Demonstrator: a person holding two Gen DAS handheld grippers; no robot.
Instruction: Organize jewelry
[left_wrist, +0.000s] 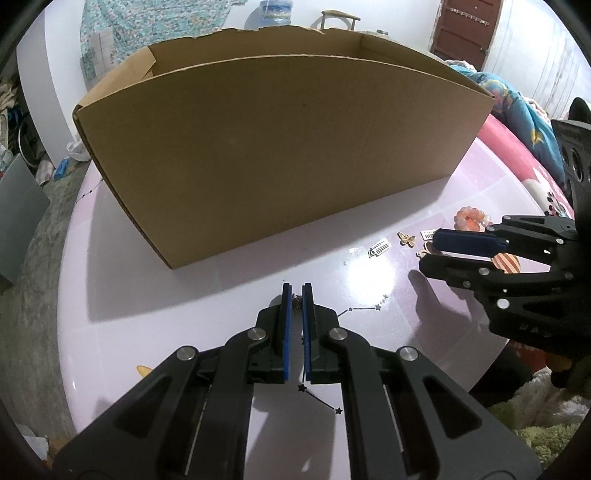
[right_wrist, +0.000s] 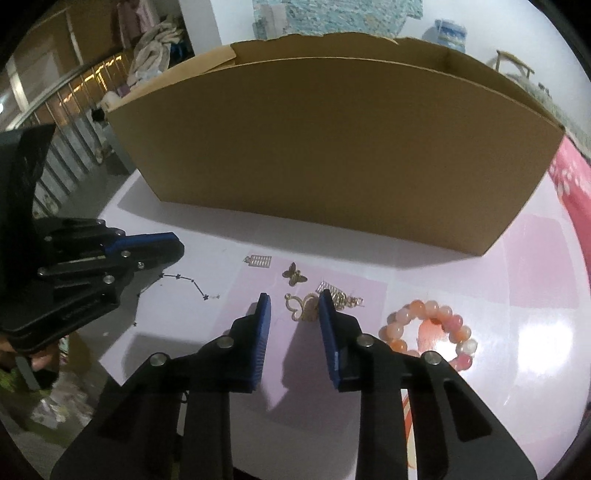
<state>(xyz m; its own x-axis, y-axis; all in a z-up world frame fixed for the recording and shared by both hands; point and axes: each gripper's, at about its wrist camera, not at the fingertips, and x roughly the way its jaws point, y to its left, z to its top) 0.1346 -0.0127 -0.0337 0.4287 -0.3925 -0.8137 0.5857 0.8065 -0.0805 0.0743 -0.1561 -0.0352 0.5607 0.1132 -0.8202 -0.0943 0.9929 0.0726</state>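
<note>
**Jewelry scattered before the box, grippers low over the desk**

The left wrist view shows what the right cannot: the left gripper (left_wrist: 296, 295) with its blue pads nearly closed, a narrow gap between them, and a small dark bit of chain (left_wrist: 296, 302) caught in that gap near the tips. Whether the pads actually clamp it cannot be told. A black star chain (left_wrist: 364, 307) trails off to the right of that gripper on the desk (left_wrist: 147, 295), and more stars show under it.

The right wrist view alone shows the pieces in detail — a pink bead bracelet (right_wrist: 430, 334), a gold butterfly charm (right_wrist: 294, 276), a small grid-shaped charm (right_wrist: 260, 260), a gold open-work pendant (right_wrist: 302, 306) and a tangle of pale chain (right_wrist: 341, 298). The right gripper (right_wrist: 293, 304) is wide open and holds nothing; the pendant lies between its fingertips, close against the right pad, with the tangle just beyond that pad. The bracelet sits to its right, apart. The star chain lies to the left, near the left gripper.

A cardboard box (right_wrist: 332, 147) stands behind everything, open-topped; its inside is hidden in both views. No writing can be read on anything.
</note>
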